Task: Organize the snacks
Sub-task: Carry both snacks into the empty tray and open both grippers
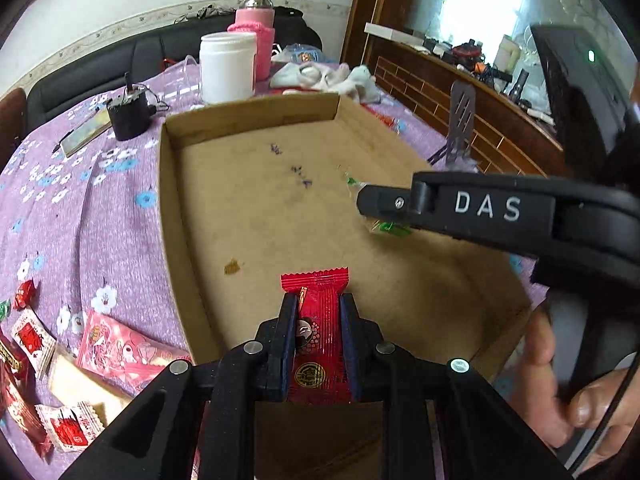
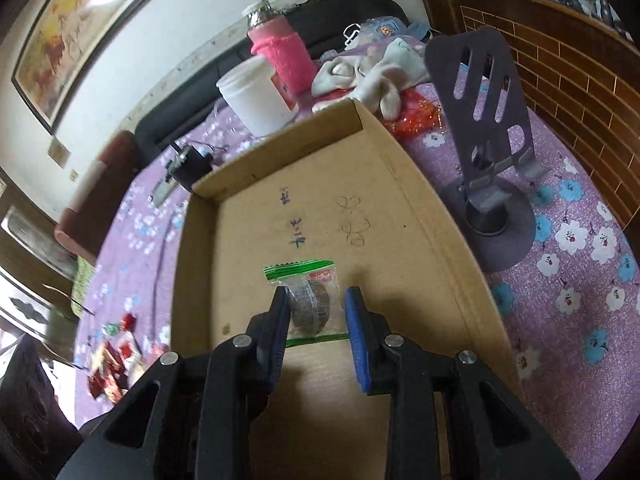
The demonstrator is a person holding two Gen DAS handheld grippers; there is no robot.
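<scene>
My left gripper (image 1: 318,300) is shut on a red snack packet (image 1: 318,332), held above the near part of a shallow cardboard box (image 1: 172,208). My right gripper (image 2: 316,294) is shut on a clear packet with green edges (image 2: 310,300) holding a dark round sweet, above the same cardboard box (image 2: 440,224). In the left wrist view the right gripper (image 1: 362,202) reaches in from the right over the box, with green wrapper showing under it. More snack packets (image 1: 120,348) lie on the purple cloth left of the box, also seen as a blurred snack pile (image 2: 114,364).
Behind the box stand a white jar (image 1: 227,66), a pink-sleeved flask (image 1: 256,36) and a small black device (image 1: 129,114). Socks (image 2: 376,72) lie at the back right. A grey phone stand (image 2: 488,152) rises right of the box. A hand (image 1: 560,392) grips the right tool.
</scene>
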